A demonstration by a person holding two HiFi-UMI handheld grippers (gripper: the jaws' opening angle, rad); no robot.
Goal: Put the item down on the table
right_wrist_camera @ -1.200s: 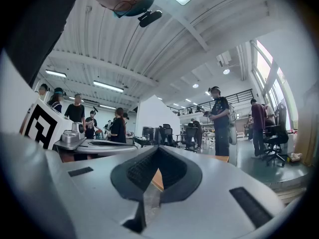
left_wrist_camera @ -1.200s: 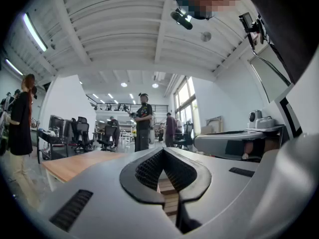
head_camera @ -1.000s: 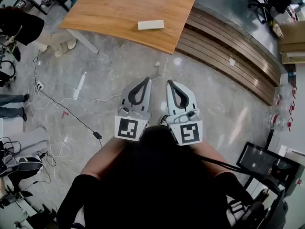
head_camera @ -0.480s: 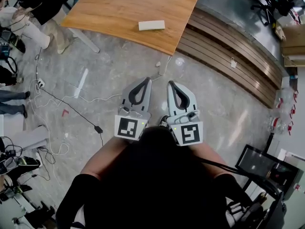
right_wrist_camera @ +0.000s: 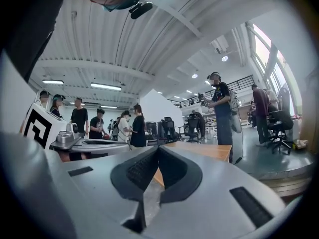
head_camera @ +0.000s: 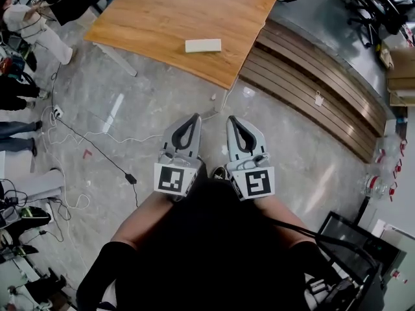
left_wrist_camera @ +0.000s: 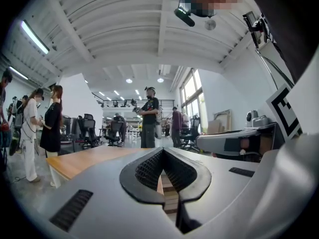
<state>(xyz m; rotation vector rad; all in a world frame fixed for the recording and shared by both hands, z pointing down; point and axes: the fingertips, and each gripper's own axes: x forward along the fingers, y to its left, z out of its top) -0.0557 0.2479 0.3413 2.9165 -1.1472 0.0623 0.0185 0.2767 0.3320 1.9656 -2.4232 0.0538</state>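
At the bottom of the head view the person's dark torso fills the frame. Just above it, at centre, the left gripper [head_camera: 194,117] and the right gripper [head_camera: 231,119] sit side by side, close but not touching, both pointing up the frame. Each gripper's own view shows its jaws drawn together tip to tip with nothing between them.

Past the tips lies an open stretch of grey floor [head_camera: 168,96]. A black cable [head_camera: 97,153] and loose white cords clutter its left side. The wooden table [head_camera: 162,11] fills the upper centre, its near edge slanting down to a corner at upper centre-right. The flat white block [head_camera: 203,45] lies on the tabletop close to that near edge, well apart from both grippers. Slatted wooden steps [head_camera: 311,76] run diagonally along the table's right side. People [head_camera: 35,24] stand at the upper left, by the table's left end.
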